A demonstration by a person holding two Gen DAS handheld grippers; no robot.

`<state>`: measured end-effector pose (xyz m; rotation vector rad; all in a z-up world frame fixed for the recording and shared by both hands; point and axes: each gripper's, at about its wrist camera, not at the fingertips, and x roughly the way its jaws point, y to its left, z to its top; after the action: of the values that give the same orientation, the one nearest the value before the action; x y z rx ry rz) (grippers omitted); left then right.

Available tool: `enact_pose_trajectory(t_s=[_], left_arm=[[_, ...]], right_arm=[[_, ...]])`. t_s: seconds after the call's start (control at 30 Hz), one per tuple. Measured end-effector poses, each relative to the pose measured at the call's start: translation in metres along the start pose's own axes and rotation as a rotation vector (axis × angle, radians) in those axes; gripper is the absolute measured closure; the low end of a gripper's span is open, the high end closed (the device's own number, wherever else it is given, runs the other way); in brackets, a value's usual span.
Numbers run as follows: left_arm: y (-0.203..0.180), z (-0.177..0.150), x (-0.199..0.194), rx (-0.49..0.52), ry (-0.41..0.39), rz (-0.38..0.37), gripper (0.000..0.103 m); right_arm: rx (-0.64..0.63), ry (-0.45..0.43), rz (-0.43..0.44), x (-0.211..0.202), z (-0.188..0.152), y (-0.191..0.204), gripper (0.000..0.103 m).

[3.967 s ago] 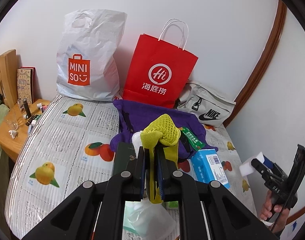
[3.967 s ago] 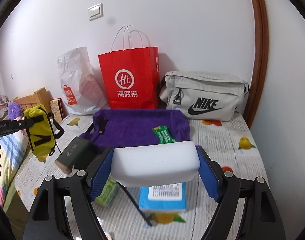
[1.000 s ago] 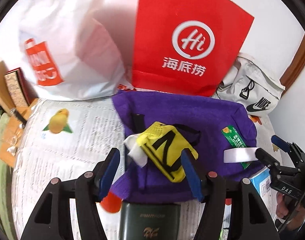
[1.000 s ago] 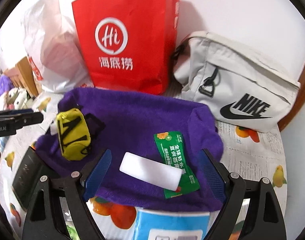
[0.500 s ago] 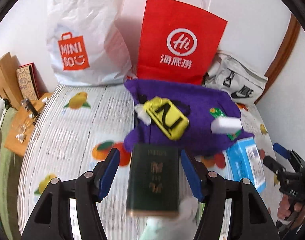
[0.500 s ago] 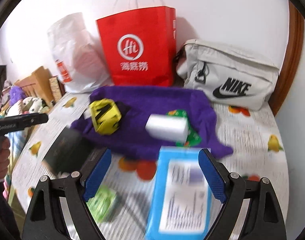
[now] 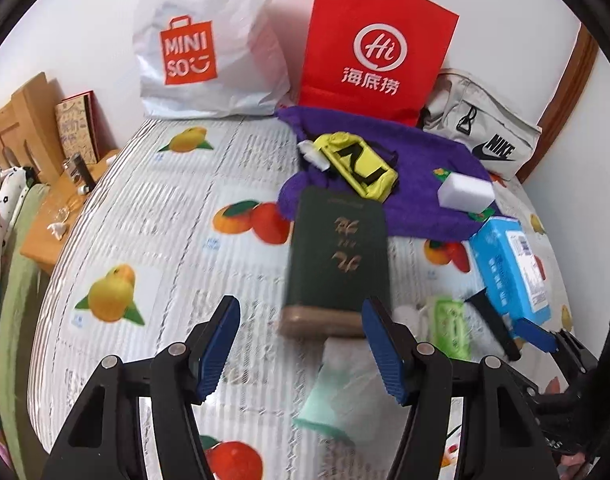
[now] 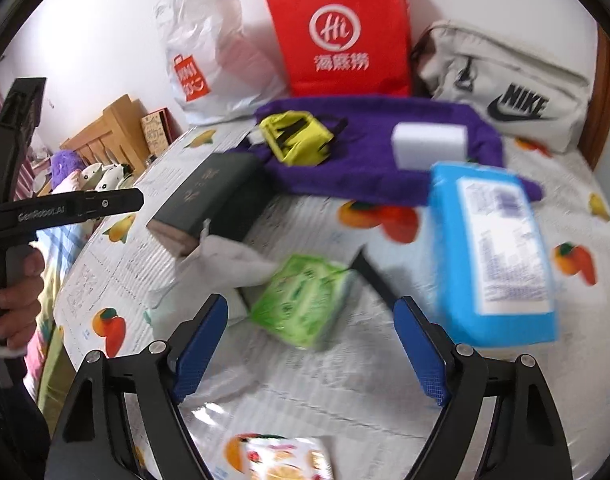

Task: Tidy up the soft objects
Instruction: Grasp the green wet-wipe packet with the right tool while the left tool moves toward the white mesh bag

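Note:
A purple towel (image 7: 421,148) (image 8: 365,136) lies at the back of the bed. On it lie a yellow mesh pouch (image 7: 359,166) (image 8: 295,136) and a white sponge (image 7: 465,192) (image 8: 429,144). My left gripper (image 7: 301,344) is open and empty, above the bed in front of a dark green book (image 7: 337,256) (image 8: 209,196). My right gripper (image 8: 311,344) is open and empty, just before a green tissue pack (image 8: 301,300) (image 7: 449,326). A blue tissue pack (image 8: 493,248) (image 7: 509,264) lies to the right.
A white MINISO bag (image 7: 201,40), a red paper bag (image 7: 373,48) and a grey Nike bag (image 7: 481,136) stand against the wall. A white crumpled plastic bag (image 8: 229,260) lies by the book. A snack packet (image 8: 281,458) is near the front. A wooden side table (image 7: 53,216) is on the left.
Both grippers have pulled back from the purple towel, empty and open. The yellow pouch and white sponge, held four seconds ago, stay on the towel.

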<state>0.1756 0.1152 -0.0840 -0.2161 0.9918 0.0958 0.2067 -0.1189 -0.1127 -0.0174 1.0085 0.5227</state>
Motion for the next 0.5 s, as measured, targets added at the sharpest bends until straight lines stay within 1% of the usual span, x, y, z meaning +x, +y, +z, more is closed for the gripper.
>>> enact_pose_trajectory(t_s=[0.13,0.3,0.4,0.43,0.47,0.5], left_arm=[[0.013,-0.014,0.001,0.001,0.003,-0.009,0.042],[0.029,-0.027,0.004,-0.008,0.003,-0.037,0.042],[0.037,-0.032,0.009,-0.015,0.015,-0.049,0.042],[0.039,-0.033,0.01,-0.017,0.016,-0.048,0.042],[0.042,-0.035,0.011,-0.021,0.013,-0.04,0.042],[0.044,-0.037,0.01,-0.026,0.003,-0.041,0.042]], right_arm=[[0.032,0.024,-0.04,0.026,0.0,0.008,0.018],[0.078,0.048,-0.075,0.054,0.002,0.008,0.018],[0.079,0.066,-0.1,0.066,0.002,0.01,0.019],[0.073,0.08,-0.115,0.07,0.001,0.011,0.026],[0.061,0.082,-0.135,0.072,0.001,0.013,0.031],[0.032,0.07,-0.167,0.071,0.0,0.016,0.042]])
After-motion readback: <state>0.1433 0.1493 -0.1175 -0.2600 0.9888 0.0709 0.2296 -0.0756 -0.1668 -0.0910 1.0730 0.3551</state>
